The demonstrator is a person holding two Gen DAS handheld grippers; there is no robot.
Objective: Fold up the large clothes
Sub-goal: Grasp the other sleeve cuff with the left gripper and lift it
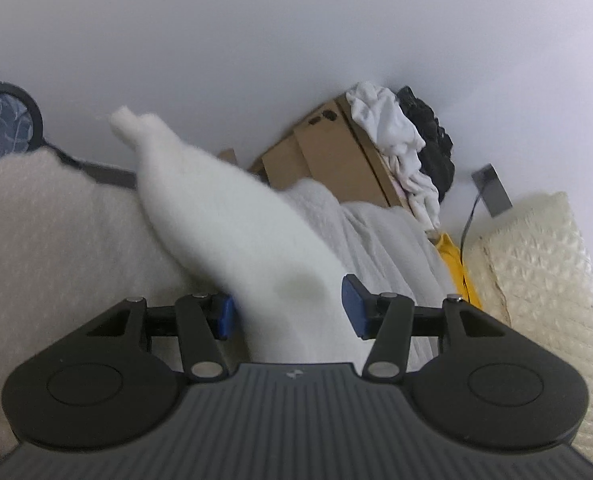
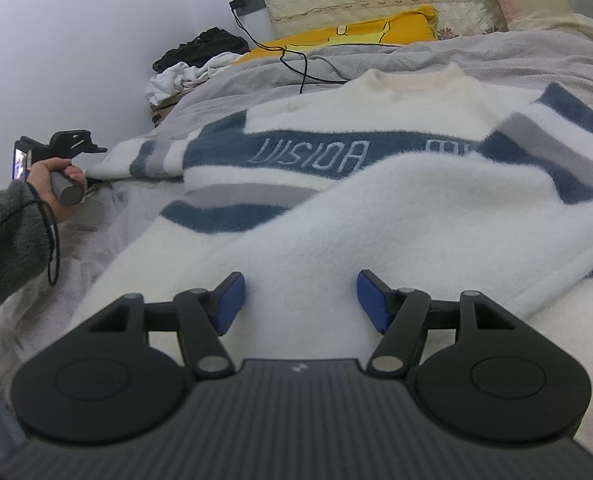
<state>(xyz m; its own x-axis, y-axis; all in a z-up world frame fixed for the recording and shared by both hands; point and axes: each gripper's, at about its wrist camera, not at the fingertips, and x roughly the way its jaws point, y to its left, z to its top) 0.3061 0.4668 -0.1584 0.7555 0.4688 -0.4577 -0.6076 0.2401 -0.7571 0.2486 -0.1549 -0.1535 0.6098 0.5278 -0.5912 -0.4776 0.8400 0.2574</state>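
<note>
White fleece sweater (image 2: 376,208) with blue and grey stripes lies flat on the grey bedspread (image 2: 496,56), collar away from the right gripper (image 2: 300,300), one sleeve folded across the chest. Right jaws stand apart over the near hem, gripping nothing. Left gripper (image 1: 288,308), also parted, has the other sleeve (image 1: 224,216) between its pads; contact cannot be told. Chest band reads "VISION"; the rest is covered.
</note>
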